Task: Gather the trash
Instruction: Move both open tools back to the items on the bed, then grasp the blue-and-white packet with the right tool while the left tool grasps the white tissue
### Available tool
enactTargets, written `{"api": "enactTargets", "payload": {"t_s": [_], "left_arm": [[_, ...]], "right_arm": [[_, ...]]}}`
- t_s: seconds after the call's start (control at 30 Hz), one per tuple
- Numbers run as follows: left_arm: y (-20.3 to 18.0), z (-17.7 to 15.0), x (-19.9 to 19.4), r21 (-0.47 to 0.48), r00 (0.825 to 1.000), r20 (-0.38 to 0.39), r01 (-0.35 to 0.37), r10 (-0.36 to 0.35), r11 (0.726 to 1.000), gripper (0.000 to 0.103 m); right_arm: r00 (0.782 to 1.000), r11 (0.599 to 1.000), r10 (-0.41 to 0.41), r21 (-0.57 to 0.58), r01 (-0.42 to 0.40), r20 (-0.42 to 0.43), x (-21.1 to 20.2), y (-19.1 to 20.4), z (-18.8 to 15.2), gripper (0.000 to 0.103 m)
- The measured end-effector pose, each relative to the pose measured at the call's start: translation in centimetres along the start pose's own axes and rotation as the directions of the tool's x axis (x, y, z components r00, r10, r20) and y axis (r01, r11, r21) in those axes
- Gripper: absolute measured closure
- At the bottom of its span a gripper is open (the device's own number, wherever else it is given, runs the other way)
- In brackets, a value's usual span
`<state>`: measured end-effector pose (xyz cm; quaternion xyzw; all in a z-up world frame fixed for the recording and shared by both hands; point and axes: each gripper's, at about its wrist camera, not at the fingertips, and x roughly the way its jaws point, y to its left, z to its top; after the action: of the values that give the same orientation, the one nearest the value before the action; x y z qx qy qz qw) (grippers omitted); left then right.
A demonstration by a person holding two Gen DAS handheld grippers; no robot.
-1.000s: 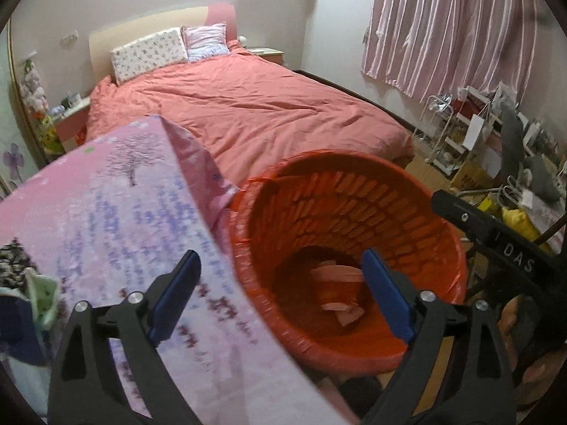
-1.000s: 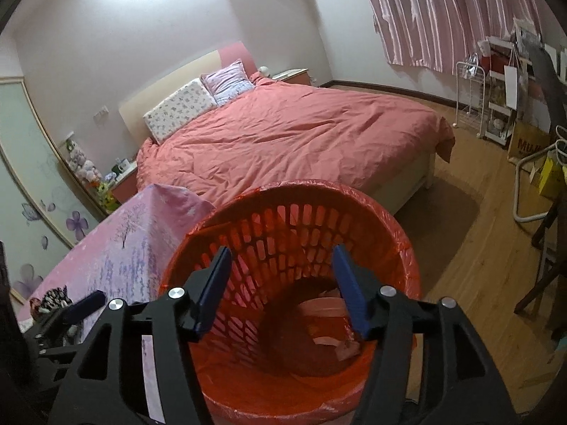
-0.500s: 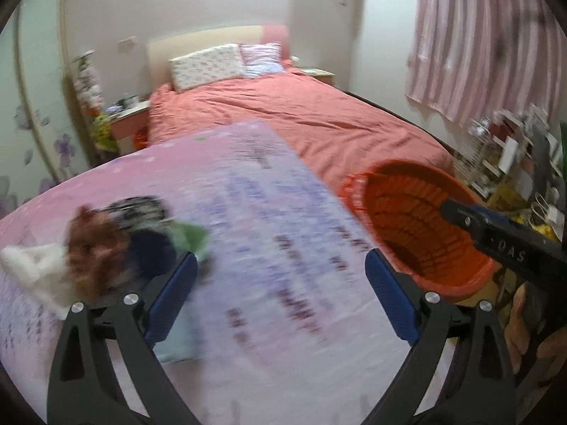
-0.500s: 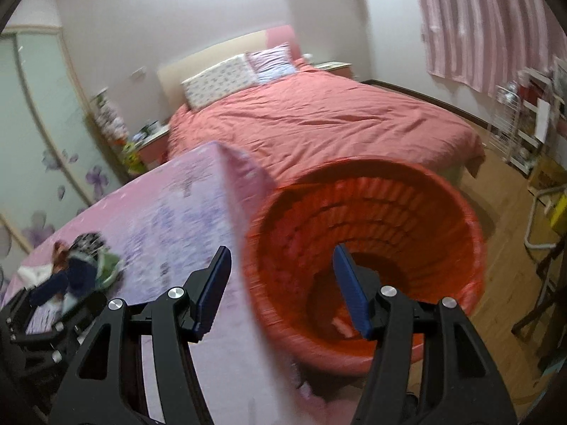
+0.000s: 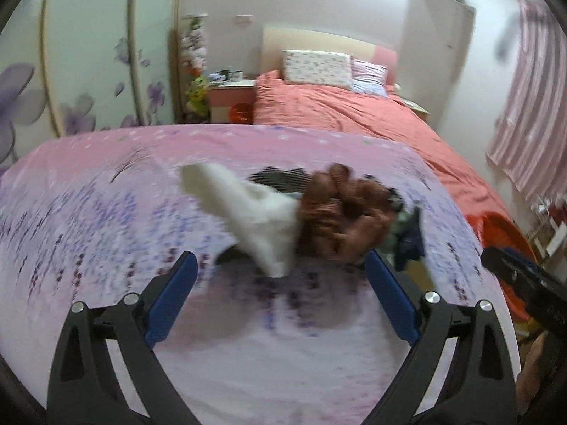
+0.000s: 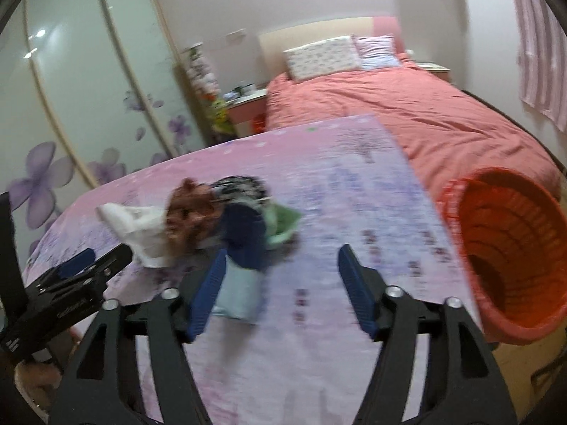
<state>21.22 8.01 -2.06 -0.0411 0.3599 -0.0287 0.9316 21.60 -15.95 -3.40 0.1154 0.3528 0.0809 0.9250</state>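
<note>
A blurred heap of trash lies on the pink flowered tablecloth point(image 5: 106, 194): a white wrapper point(image 5: 255, 219), a crumpled brown bag point(image 5: 340, 216), a dark blue piece point(image 6: 244, 237), a green piece point(image 6: 283, 223) and a pale blue pack point(image 6: 237, 297). My left gripper point(image 5: 280, 294) is open just short of the white wrapper and brown bag, nothing between its fingers. My right gripper point(image 6: 283, 287) hovers over the cloth, its jaws opening and empty, its left pad beside the pale blue pack. The orange bin point(image 6: 510, 258) stands off the table's right edge.
A bed with a coral cover point(image 6: 407, 113) and two pillows lies beyond the table. A nightstand point(image 5: 230, 99) with small items stands by the flowered wardrobe doors point(image 6: 88, 106). Striped pink curtains point(image 5: 531, 113) hang at the right. Wooden floor shows below the bin.
Both grippers swung left from above the orange bin to the table; the trash heap now fills the middle of the views and the bin sits at the right edge. The right jaws spread wider.
</note>
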Motion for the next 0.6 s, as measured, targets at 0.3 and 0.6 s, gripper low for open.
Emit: {"api": "enactTargets", "payload": {"t_s": [0.3, 0.6], "left_arm": [[2.9, 0.2, 2.0, -0.082, 1.0, -0.005, 0.006, -0.006, 0.997, 0.01], [2.3, 1.0, 5.2, -0.091, 0.999, -0.035, 0.008, -0.011, 0.996, 0.021]], "right_arm": [[0.994, 0.998, -0.043, -0.04, 0.039, -0.102, 4.4, 3.1, -1.2, 0.035], [0.987, 0.998, -0.058, -0.008, 0.057, -0.149, 5.7, 2.0, -1.9, 0.044]]}}
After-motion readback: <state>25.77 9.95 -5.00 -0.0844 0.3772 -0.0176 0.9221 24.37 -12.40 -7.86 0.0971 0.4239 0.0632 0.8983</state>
